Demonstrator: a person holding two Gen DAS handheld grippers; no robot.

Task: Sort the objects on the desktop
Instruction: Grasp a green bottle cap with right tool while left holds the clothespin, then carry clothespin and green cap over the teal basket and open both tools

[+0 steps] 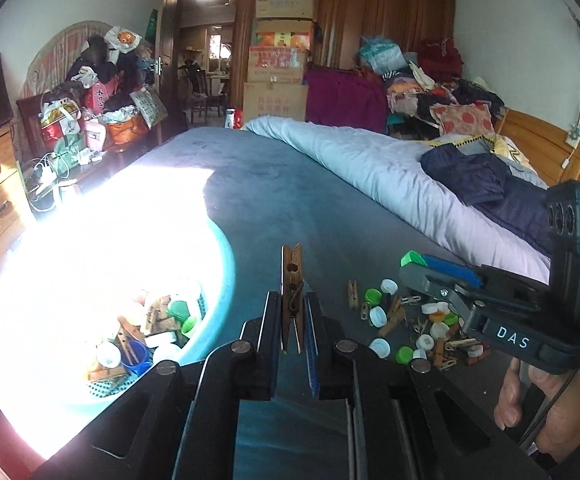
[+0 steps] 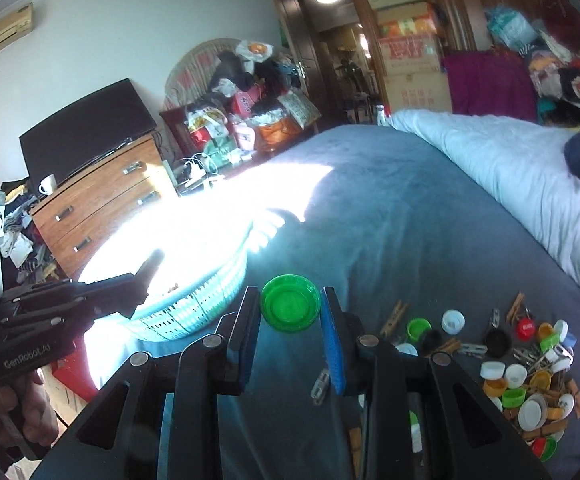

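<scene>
My left gripper (image 1: 292,304) is shut on a wooden clothespin (image 1: 292,280), held upright above the blue bedspread, just right of the teal basket (image 1: 213,264). The basket holds several caps and clothespins. My right gripper (image 2: 290,308) is shut on a green bottle cap (image 2: 290,307); it also shows in the left wrist view (image 1: 414,264) above a pile of caps and clothespins (image 1: 414,328). The same pile lies lower right in the right wrist view (image 2: 530,380). The left gripper shows at the left in the right wrist view (image 2: 145,276), over the basket (image 2: 193,312).
A folded pale duvet (image 1: 370,168) and a dark garment (image 1: 482,176) lie on the bed's right side. A wooden dresser (image 2: 101,204) with a TV stands left of the bed. Strong sunlight washes out the basket's left part.
</scene>
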